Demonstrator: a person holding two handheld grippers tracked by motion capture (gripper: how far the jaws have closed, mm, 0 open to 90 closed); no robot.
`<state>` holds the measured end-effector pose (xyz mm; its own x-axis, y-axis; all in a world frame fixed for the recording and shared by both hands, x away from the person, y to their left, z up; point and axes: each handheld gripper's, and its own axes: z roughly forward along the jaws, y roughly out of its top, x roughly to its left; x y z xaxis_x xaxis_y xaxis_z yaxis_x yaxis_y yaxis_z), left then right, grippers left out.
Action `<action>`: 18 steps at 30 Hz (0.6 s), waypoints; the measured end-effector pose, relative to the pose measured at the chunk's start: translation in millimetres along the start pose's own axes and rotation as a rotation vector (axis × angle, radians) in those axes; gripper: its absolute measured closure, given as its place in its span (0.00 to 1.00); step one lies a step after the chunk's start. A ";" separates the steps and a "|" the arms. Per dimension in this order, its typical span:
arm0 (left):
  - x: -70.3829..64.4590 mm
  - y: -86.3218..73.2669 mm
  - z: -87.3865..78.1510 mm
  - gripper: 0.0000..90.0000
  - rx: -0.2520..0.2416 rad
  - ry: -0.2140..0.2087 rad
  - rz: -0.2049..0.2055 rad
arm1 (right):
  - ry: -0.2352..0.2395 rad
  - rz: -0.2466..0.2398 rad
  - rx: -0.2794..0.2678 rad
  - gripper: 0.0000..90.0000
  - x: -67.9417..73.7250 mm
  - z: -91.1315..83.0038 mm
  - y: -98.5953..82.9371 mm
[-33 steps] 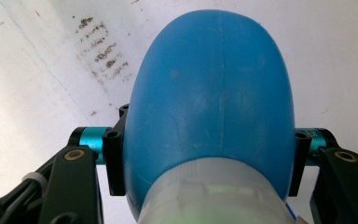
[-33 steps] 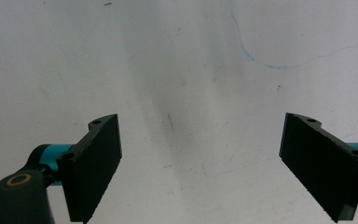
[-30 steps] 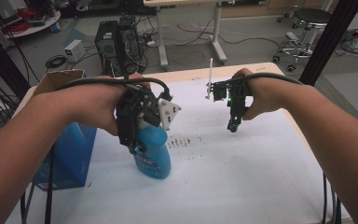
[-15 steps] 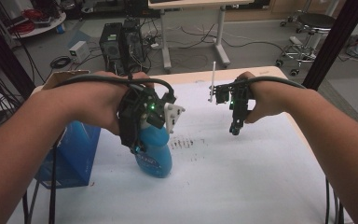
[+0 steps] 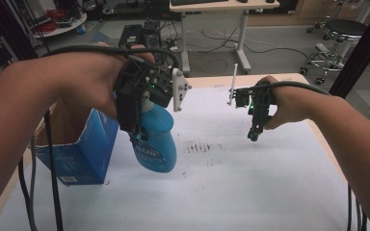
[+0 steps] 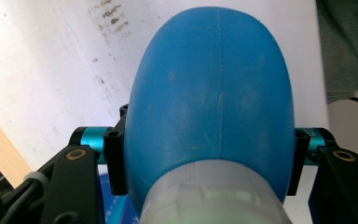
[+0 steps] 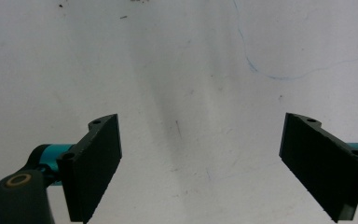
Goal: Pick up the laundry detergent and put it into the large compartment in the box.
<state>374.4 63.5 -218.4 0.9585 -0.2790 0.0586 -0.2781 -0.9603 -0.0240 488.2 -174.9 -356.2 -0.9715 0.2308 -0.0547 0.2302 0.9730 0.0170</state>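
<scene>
A blue plastic bottle [image 5: 156, 139] hangs in the air above the white table [image 5: 250, 192], gripped near its top by my left gripper [image 5: 137, 132]. In the left gripper view the bottle's rounded body [image 6: 214, 88] sits between the two black jaws, which press on its sides, and a pale grey collar [image 6: 214, 196] shows at the bottom. My right gripper [image 5: 254, 135] hovers over the table to the right of the bottle, pointing down. Its fingers [image 7: 98, 163] stand wide apart over bare white surface, with nothing between them [image 7: 200, 172].
An open blue cardboard box [image 5: 79, 144] stands at the table's left edge, just left of the bottle. Dark smudges [image 5: 202, 147] mark the white sheet between the grippers. Beyond the far edge are a desk [image 5: 221, 9], cables and a stool [image 5: 342, 29].
My left gripper has lifted the blue bottle up off the table and nearer the camera. The right gripper has drifted a little to the right and stays open.
</scene>
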 end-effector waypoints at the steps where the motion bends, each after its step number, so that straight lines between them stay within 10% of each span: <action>1: -1.0 -1.3 -3.6 0.42 0.001 -0.004 -0.012 | 0.001 -0.004 -0.002 0.13 0.2 0.0 0.4; 9: -2.3 -14.0 -28.6 0.42 -0.002 -0.033 -0.127 | 0.002 -0.005 -0.005 0.13 0.1 1.6 2.1; 18: 0.3 -49.0 -68.5 0.42 -0.044 -0.068 -0.379 | 0.005 -0.026 -0.006 0.13 1.9 3.2 6.4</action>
<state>384.0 110.0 -148.8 0.9954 0.0949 -0.0116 0.0953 -0.9950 0.0299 488.0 -168.2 -359.4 -0.9774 0.2052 -0.0504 0.2043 0.9787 0.0221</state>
